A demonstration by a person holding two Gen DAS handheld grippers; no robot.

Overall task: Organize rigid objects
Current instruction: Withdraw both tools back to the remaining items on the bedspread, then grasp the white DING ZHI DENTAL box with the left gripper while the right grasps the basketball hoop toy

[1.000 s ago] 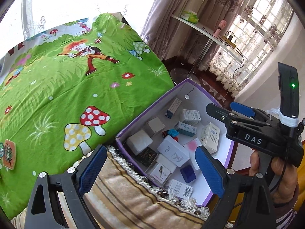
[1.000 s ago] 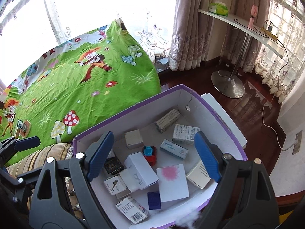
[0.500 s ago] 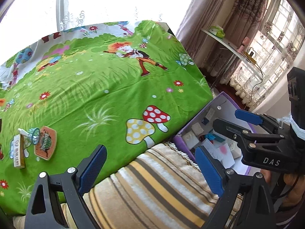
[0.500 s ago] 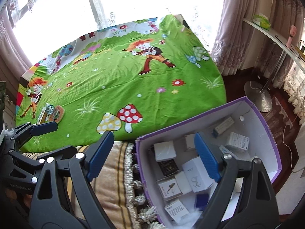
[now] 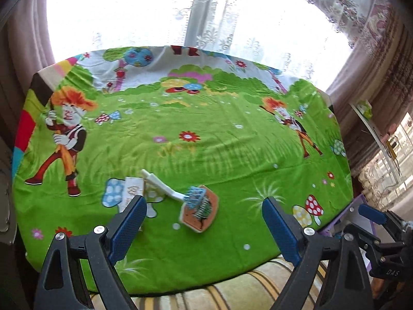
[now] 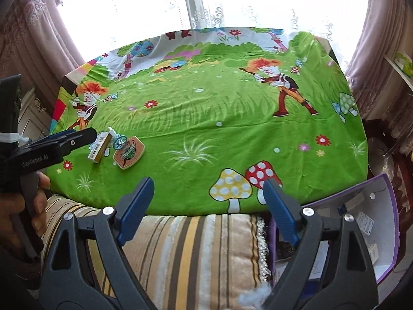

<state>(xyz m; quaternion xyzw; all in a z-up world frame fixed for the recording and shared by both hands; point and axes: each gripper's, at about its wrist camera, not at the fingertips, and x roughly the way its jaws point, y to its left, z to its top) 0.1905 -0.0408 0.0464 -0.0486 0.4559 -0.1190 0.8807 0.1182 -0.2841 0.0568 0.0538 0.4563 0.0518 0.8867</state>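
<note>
L gripper [image 5: 204, 222] wide open, nothing held; R gripper [image 6: 207, 206] same, empty, parked over the striped cushion [image 6: 185, 253] w/ the purple box [image 6: 387, 232] at its right. Just ahead of L's tips on the green sheet [image 5: 206, 142]: orange tile [image 5: 200, 210], brush [image 5: 175, 190] head resting on it, long axis running up-left, handle pointing far-left. Small carton [image 5: 130, 190] beside the handle, partly behind L's left finger. L is clearly nearer; R well apart.

I see a green cartoon sheet [image 5: 211, 155] spread across the scene, a striped cushion [image 6: 185, 253] at its near edge, lace curtains [image 5: 222, 33] against the bright far window, and a shelf [image 5: 371, 129] at far right.
</note>
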